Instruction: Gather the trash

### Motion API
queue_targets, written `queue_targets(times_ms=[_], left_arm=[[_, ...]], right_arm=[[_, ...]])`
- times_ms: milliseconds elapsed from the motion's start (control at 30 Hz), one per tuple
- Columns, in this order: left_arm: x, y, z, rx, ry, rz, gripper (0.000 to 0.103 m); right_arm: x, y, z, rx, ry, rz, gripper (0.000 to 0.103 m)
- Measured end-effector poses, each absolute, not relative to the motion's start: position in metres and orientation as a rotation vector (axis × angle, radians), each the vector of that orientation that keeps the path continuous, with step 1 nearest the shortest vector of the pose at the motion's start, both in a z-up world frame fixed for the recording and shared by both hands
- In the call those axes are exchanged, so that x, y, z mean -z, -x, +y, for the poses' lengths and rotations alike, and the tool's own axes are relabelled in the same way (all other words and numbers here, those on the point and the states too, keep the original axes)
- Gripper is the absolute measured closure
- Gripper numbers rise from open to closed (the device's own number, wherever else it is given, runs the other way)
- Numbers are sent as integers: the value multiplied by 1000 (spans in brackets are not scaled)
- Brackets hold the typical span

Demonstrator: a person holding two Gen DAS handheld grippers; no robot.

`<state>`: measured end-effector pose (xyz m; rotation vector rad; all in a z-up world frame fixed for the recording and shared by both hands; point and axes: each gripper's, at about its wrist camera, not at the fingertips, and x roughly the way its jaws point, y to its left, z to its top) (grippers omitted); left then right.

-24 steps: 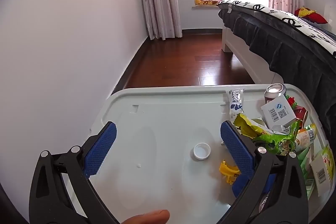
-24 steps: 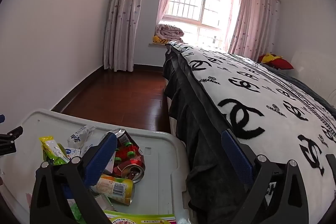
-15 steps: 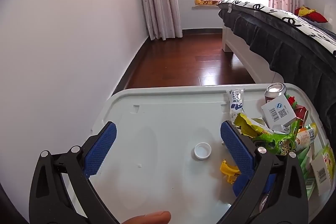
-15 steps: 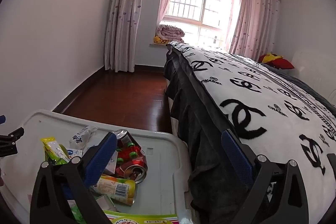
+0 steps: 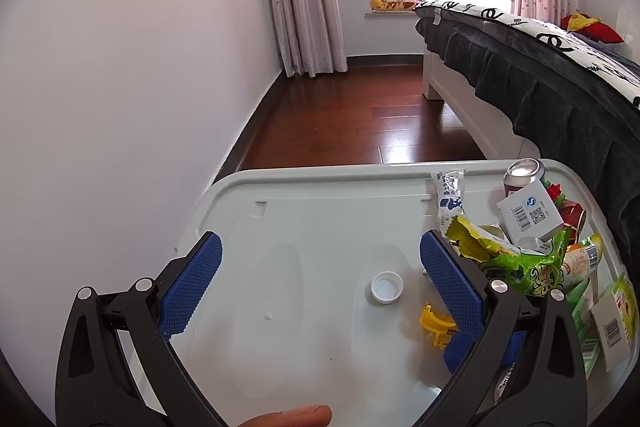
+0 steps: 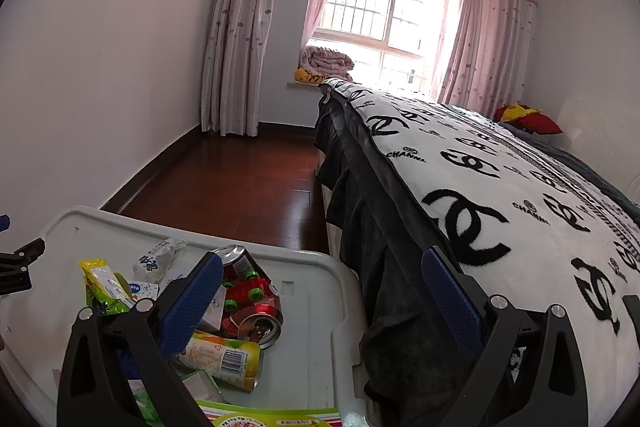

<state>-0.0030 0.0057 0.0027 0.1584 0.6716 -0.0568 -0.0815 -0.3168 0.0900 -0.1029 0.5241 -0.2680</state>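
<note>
Left gripper [image 5: 320, 279] was spread wide, empty, over the white lid [image 5: 304, 211]; bottle cap [image 5: 386, 287] lay between its fingers. Right gripper [image 6: 322, 287] was also spread, empty. Trash pile [image 6: 224, 303] lay on the lid's bed-side [image 6: 500, 195] end, crushed can [image 6: 256, 323] included

Pale lilac walls [image 5: 120, 75], glossy dark wooden floor [image 5: 360, 123], pink dotted curtains [image 6: 236, 27] framing a bright barred window [image 6: 384, 11], logo-patterned bed [image 6: 520, 187]
</note>
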Motion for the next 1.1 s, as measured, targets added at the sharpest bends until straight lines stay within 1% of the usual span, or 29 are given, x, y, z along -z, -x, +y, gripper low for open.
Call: queue_targets(times_ms=[1100], left_arm=[[-5,-1,6,61,-141,685,6]], right_arm=[[-88,81,-317,274,106,528,5]])
